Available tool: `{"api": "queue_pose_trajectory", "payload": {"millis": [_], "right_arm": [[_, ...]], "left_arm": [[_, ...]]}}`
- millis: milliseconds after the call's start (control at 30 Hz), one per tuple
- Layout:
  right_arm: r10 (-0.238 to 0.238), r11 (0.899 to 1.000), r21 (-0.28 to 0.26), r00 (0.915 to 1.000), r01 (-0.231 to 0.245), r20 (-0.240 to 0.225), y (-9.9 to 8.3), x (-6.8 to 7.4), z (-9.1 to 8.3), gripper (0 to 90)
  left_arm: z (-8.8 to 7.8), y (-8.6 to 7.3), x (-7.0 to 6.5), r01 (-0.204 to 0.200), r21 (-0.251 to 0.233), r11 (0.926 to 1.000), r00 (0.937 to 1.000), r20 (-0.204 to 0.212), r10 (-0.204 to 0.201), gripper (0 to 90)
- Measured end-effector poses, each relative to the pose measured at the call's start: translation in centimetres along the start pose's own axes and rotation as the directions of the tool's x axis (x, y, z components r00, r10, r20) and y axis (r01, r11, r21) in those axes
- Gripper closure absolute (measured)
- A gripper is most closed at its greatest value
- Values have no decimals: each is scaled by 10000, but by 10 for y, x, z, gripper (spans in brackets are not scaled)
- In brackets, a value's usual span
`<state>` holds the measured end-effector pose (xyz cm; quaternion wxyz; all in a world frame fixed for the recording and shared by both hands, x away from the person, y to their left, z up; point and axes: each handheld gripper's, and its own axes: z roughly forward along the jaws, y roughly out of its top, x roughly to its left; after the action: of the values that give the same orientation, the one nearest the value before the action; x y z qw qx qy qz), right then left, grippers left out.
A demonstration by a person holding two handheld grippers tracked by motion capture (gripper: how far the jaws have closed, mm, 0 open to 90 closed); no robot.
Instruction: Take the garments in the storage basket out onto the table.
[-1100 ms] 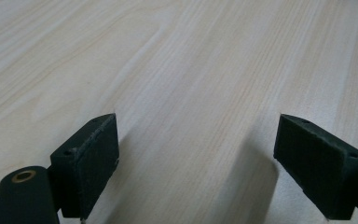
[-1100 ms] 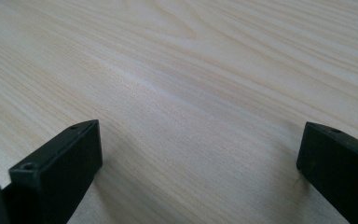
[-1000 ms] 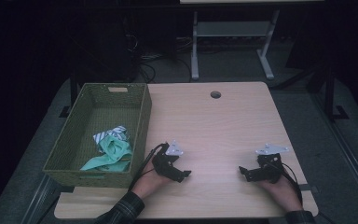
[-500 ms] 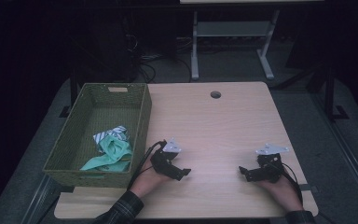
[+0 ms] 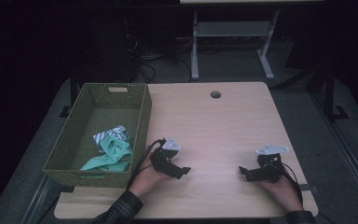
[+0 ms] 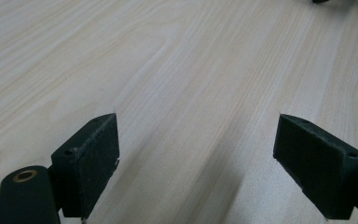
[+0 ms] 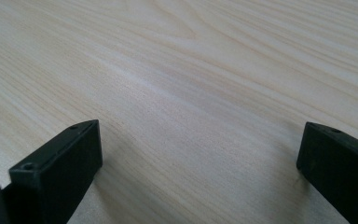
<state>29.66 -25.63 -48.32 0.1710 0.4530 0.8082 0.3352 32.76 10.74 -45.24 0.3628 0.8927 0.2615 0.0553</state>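
Both the left gripper [image 5: 182, 171] and the right gripper [image 5: 244, 171] have their jaws spread wide, holding nothing, low over the bare wooden table [image 5: 214, 126]. At 9 o'clock from the left gripper stands a green woven basket [image 5: 142, 121]; inside lies a crumpled mint-green cloth [image 5: 112, 151] with a striped cloth [image 5: 111, 134] touching it.

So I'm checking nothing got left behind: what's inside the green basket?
In the green woven basket lies a crumpled mint-green cloth with a striped piece bunched against it. The rest of the floor looks bare; anything under the cloths is hidden.
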Motion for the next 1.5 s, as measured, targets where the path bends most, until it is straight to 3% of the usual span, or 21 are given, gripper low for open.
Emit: {"api": "queue_pose_trajectory", "payload": {"millis": [400, 600, 700, 1500], "right_arm": [[-58, 10000, -3, 10000, 58, -55, 0, -1, 0, 0], [-4, 10000, 29, 10000, 5, -70, 0, -1, 0, 0], [-9, 10000, 26, 10000, 10, -66, 0, -1, 0, 0], [-1, 10000, 25, 10000, 2, -76, 0, -1, 0, 0]], "left_arm": [[-5, 6, -1, 5, 30, 10000, 10000, -32, -5, 135], [-8, 10, -2, 151, -180, 9997, 9998, -112, -153, 135], [-11, 12, -1, -4, -127, 9999, 9999, -137, 3, 135], [-33, 28, -3, 95, -711, 9974, 9999, 142, -85, 145]]}}
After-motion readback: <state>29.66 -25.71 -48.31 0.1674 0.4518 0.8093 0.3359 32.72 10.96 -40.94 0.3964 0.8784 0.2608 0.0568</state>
